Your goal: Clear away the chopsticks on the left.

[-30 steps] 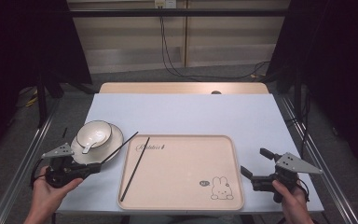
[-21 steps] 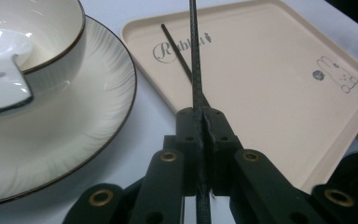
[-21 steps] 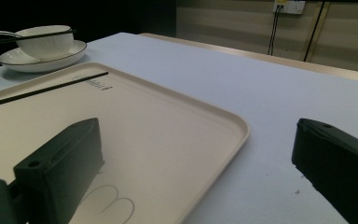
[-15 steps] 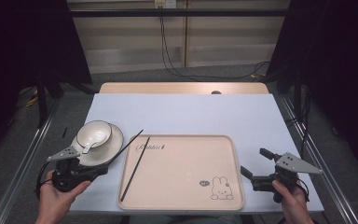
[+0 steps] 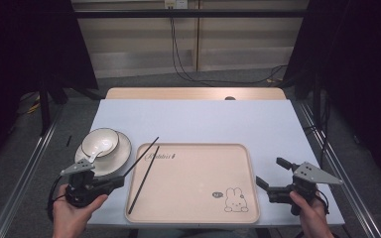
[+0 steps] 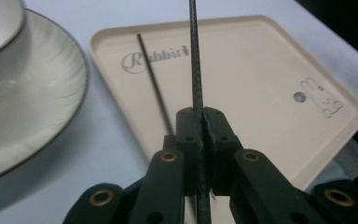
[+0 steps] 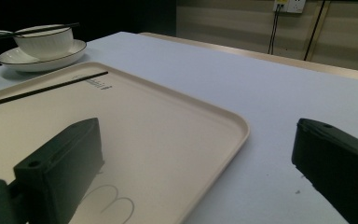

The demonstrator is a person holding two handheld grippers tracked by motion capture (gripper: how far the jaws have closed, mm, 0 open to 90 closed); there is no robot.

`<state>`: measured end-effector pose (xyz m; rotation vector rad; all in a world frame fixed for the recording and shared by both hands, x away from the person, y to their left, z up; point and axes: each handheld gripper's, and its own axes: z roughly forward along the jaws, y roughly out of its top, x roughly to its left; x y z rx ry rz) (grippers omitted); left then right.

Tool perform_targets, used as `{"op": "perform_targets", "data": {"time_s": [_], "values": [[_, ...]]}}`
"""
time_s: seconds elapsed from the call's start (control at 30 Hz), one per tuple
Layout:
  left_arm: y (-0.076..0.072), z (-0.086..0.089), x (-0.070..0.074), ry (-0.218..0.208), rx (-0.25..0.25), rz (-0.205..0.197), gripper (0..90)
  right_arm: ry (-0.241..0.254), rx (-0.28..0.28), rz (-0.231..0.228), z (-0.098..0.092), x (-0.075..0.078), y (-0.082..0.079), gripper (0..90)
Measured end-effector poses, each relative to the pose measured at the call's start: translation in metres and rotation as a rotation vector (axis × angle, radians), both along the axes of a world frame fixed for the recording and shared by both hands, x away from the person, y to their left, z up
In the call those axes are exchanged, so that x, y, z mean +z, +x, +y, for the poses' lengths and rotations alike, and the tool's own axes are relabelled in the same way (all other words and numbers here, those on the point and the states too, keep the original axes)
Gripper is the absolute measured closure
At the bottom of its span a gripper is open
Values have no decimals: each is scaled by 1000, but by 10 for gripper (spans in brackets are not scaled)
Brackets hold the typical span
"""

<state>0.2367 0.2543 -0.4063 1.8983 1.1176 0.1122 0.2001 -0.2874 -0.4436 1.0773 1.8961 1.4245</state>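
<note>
the left tongs (image 6: 200,140) were clamped on one thin, stiff, slippery chopstick (image 6: 195,56) near its end, beside the tray (image 5: 248,163); the right tongs (image 5: 273,174) stood apart.

I work in a lab-like recording setup, not a home. My white table (image 5: 193,121) stands on a metal frame with rails (image 5: 25,173) along its left and right sides; black curtains (image 5: 25,44) hang on both sides. On the far wall, a socket (image 5: 174,4) feeds cables (image 5: 181,59) trailing across the grey floor (image 5: 144,82).
</note>
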Motion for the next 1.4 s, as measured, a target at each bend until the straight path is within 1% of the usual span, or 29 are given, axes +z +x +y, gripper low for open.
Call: {"op": "perform_targets", "data": {"time_s": [0.07, 0.1, 0.13, 0.2, 0.23, 0.27, 0.33, 0.43, 0.5, 0.53, 0.6, 0.63, 0.67, 0.7, 0.73, 0.77, 0.83, 0.87, 0.97, 1.1, 1.13, 1.2, 1.23, 1.27, 1.3, 1.33, 1.37, 1.4], "values": [[0, -4, 1, 0, 6, -3, 857, 2, 3, 1, 0, 0, 0, 15], [3, -8, 2, 6, 35, -9, 857, 5, 2, 1, 1, 0, 0, 15], [5, -9, 3, 0, 44, -6, 857, 5, 2, 1, 1, 0, -1, 15], [8, -11, 1, 2, 62, -6, 857, 3, -4, 0, 0, 0, -1, 15], [10, -13, 0, -5, 75, 1, 857, 8, -3, 1, 0, 0, -1, 15], [11, -13, -1, -1, 69, 6, 857, 7, -4, 0, 0, 0, -1, 15], [15, -16, -6, 0, 82, 17, 857, 5, 2, 2, 0, 0, -1, 15], [19, -24, -11, 23, 94, 33, 857, 5, 2, 2, 1, 0, 0, 15], [21, -26, -12, 26, 94, 36, 857, 7, 1, 2, 1, 0, 0, 15], [22, -30, -14, 35, 95, 39, 857, 4, 1, 1, 0, 0, 0, 15], [23, -34, -15, 48, 90, 46, 857, 7, 3, 2, 0, 0, 0, 15], [23, -34, -15, 48, 90, 46, 857, 6, 5, 3, 0, 0, 0, 15], [23, -37, -16, 46, 89, 61, 857, 5, 1, 5, 0, 0, -1, 15], [24, -38, -16, 50, 96, 62, 857, 3, 2, 0, 0, 0, 0, 15], [24, -40, -16, 45, 107, 68, 857, 4, 2, 1, 0, 0, 0, 15], [24, -40, -16, 45, 107, 68, 857, 3, 2, 0, 0, 0, 0, 15], [25, -46, -17, 63, 117, 67, 857, 3, 4, 2, 0, 0, 0, 15], [25, -47, -19, 63, 114, 72, 857, 3, 4, 1, 0, 0, 0, 15], [26, -55, -24, 72, 126, 88, 857, 2, 3, 1, 0, 0, 0, 15], [25, -58, -28, 81, 134, 97, 857, 3, 4, 4, 0, 0, 0, 15], [26, -58, -31, 94, 141, 107, 857, 8, 4, 4, 1, 0, 1, 15], [26, -58, -34, 94, 144, 115, 857, 7, 3, 5, 1, 0, 0, 15], [26, -59, -37, 99, 141, 131, 857, 6, 3, 4, 1, 0, 0, 15], [26, -60, -40, 114, 140, 134, 857, 7, 2, 4, 1, 0, 0, 15], [27, -63, -42, 120, 138, 150, 857, 7, 2, 5, 0, 0, 0, 15], [27, -63, -44, 132, 140, 157, 857, 4, 3, 5, 0, 0, 0, 15], [27, -65, -45, 127, 141, 166, 856, 4, 3, 7, 0, -1, 1, 15], [27, -66, -46, 132, 142, 167, 856, 4, 3, 8, 1, -1, 1, 15]]}}
